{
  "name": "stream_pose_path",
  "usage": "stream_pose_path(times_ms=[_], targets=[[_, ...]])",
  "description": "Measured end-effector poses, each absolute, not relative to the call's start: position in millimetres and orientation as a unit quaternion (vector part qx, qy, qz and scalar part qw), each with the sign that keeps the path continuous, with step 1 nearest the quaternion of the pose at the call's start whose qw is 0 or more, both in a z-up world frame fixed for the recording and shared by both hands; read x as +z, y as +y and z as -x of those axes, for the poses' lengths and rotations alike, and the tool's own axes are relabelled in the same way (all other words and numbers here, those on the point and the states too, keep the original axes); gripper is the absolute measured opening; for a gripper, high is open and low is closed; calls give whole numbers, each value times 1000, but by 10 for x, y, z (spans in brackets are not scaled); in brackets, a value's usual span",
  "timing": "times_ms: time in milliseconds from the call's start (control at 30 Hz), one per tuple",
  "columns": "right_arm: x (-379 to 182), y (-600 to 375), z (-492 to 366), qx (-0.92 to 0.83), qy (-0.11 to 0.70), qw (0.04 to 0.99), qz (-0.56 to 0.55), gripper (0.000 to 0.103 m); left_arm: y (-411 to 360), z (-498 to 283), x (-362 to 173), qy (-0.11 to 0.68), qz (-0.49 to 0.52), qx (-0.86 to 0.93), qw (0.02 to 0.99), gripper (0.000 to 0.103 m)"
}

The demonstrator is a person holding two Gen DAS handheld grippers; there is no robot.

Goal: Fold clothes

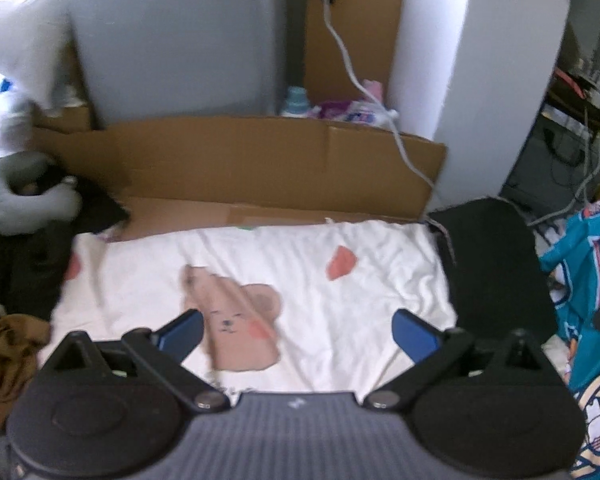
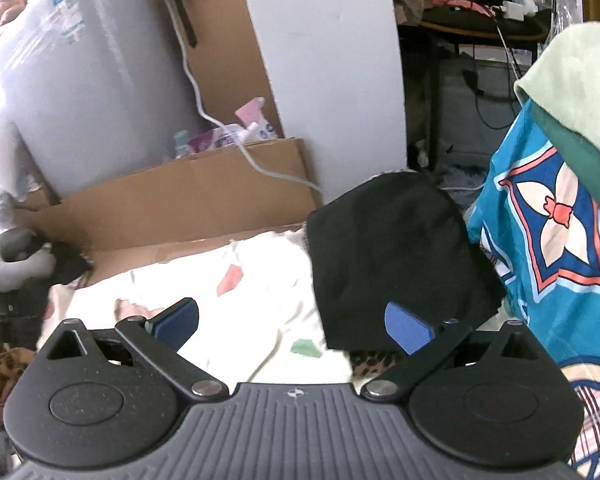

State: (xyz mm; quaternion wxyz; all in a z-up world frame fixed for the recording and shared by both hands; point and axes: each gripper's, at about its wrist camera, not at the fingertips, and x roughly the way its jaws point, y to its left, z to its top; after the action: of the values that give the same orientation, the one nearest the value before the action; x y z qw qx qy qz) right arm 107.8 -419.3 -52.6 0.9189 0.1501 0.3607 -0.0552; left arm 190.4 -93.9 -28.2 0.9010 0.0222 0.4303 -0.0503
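Observation:
A white garment with a bear print [image 1: 260,280] lies spread flat in front of me; it also shows in the right wrist view [image 2: 240,304]. A folded black garment [image 1: 492,272] lies at its right edge, and in the right wrist view [image 2: 392,256] it overlaps the white one. My left gripper [image 1: 298,330] is open and empty, hovering above the white garment's near edge. My right gripper [image 2: 294,326] is open and empty, above the border between the white and black garments.
A cardboard sheet [image 1: 240,168] stands behind the garments. A teal patterned cloth [image 2: 548,248] hangs at the right under a light green towel [image 2: 580,92]. Grey and dark clothes [image 1: 24,196] and a brown garment [image 1: 4,360] lie at the left. A white cable [image 1: 364,88] hangs down behind.

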Motion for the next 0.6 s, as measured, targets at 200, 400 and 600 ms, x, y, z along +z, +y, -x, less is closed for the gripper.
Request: stream_pose_path(times_ms=[200, 400, 600], targets=[[-95, -3881, -885, -19, 370, 916, -153, 103, -700, -1564, 16, 438, 1, -35, 898, 99], [341, -3601, -656, 17, 370, 916, -151, 102, -559, -1216, 356, 433, 4, -35, 901, 101], [636, -3351, -400, 27, 363, 913, -185, 103, -430, -945, 514, 433, 47, -42, 899, 102]])
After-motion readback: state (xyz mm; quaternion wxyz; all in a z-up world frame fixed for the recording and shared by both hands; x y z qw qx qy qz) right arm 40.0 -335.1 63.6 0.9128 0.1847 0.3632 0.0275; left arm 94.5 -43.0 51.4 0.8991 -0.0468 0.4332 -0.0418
